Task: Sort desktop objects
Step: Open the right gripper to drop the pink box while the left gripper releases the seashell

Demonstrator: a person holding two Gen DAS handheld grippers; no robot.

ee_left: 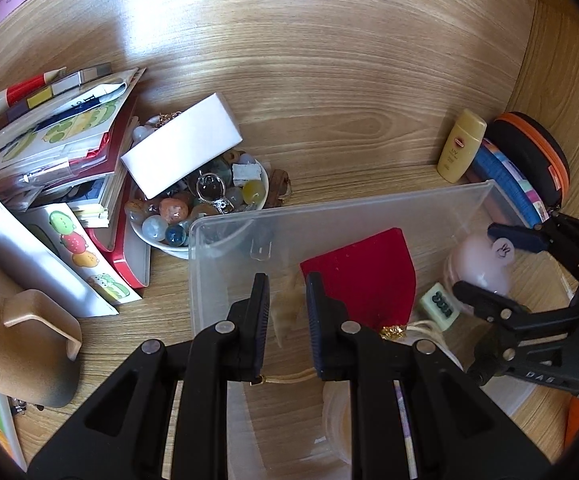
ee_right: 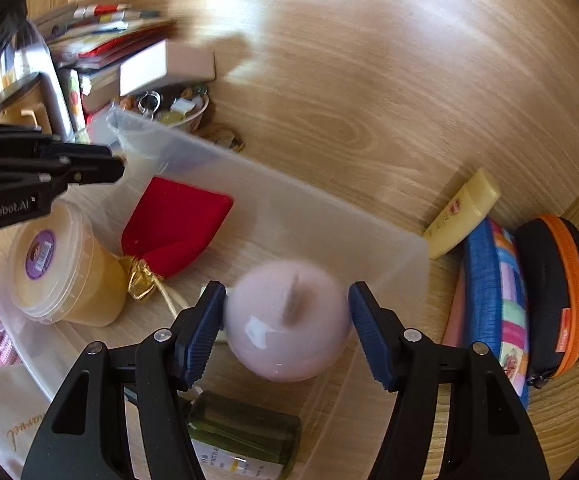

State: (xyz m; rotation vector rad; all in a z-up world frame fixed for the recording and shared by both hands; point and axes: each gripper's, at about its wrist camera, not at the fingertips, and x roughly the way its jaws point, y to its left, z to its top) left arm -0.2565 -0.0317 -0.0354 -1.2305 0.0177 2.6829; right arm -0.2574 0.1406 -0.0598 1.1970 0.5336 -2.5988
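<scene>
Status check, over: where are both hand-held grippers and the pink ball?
Right hand-held gripper open, straddling pink ball inside clear bin. Left hand-held gripper open over bin, empty. Red pouch and tub alongside.

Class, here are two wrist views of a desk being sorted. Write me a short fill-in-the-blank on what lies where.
1. The red pouch lies inside the clear ____.
2. The right gripper straddles a pale ____ ball.
3. The white box rests on a ____ of beads.
4. The yellow bottle stands ____ the bin.

Answers: bin; pink; bowl; outside
</scene>
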